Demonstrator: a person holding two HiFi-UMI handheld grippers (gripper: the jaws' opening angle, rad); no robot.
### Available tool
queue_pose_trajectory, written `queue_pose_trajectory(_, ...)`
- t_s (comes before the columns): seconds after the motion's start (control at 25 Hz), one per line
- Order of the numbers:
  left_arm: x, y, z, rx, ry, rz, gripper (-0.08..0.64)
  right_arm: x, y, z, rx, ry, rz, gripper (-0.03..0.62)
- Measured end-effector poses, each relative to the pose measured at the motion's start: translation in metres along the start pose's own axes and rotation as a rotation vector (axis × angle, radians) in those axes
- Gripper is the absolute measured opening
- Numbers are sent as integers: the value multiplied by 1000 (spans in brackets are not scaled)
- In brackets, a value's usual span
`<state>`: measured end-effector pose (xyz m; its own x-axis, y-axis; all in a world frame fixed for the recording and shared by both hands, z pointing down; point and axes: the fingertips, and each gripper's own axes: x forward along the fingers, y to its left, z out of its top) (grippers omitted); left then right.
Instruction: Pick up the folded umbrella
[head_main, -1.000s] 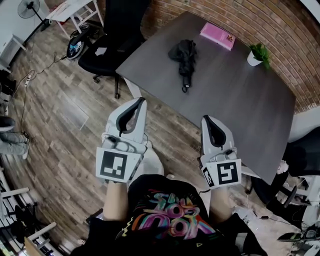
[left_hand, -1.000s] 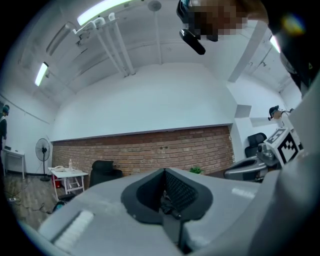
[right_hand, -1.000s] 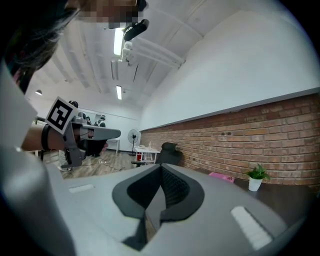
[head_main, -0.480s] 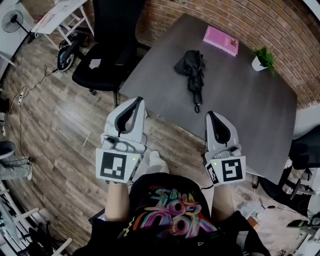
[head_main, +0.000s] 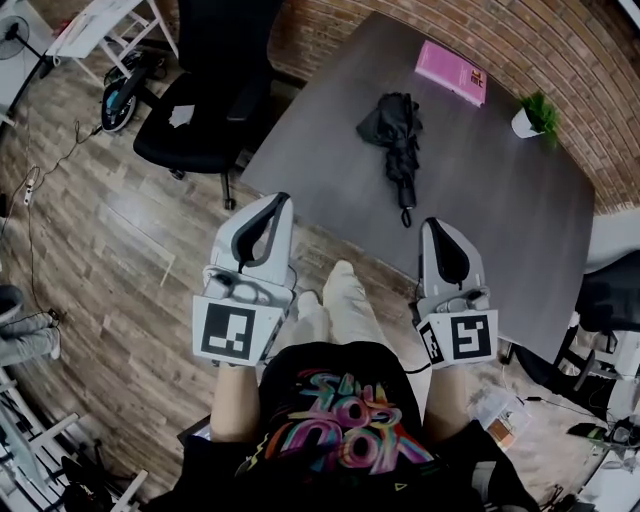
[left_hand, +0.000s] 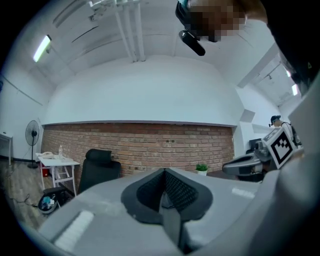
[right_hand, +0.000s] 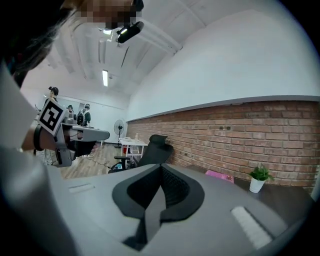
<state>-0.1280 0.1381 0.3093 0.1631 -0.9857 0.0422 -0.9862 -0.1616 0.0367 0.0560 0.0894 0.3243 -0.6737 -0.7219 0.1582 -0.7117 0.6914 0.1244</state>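
looking steeply down past a black shirt with a bright swirled print, then past pale trouser legs above a wooden floor. held forward side by side and well apart: left claw and right claw, both pointing away from the body toward the tabletop.

left claw pressed fully together in its own view, ribbed black pads meeting at the tip, nothing caught between. right claw closed just as tight and likewise empty.

in the head view, left claw tip over the floor just short of the tabletop's near corner, right claw tip at the dark grey tabletop's near edge.

just beyond the right claw and apart from it: the folded umbrella, black, lying flat on the tabletop, bunched canopy toward the far side, slim shaft and handle end pointing back toward the near edge, close to the right claw's tip in the head view. gripped by neither claw.

farther on, near the far edge, a pink book lying flat, and off to its right a small potted plant in a white pot, both well apart from the umbrella. the same book and plant also visible in the right gripper view.

left of the tabletop, a black office chair on the floor. behind it all, a red brick wall.
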Motion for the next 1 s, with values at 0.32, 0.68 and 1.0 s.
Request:
queue_pose_trajectory(0.32,43,25,-4,6,9,1,2,45,-20,-10,1,19,8,0)
queue_pose_trajectory(0.68,145,45,13,29,8,-43,2,120,-84,-2,10,18,-20,0)
queue_pose_trajectory(1.0,227,35,25,60,18,-112,2,156,-141,7,24,0,-54,0)
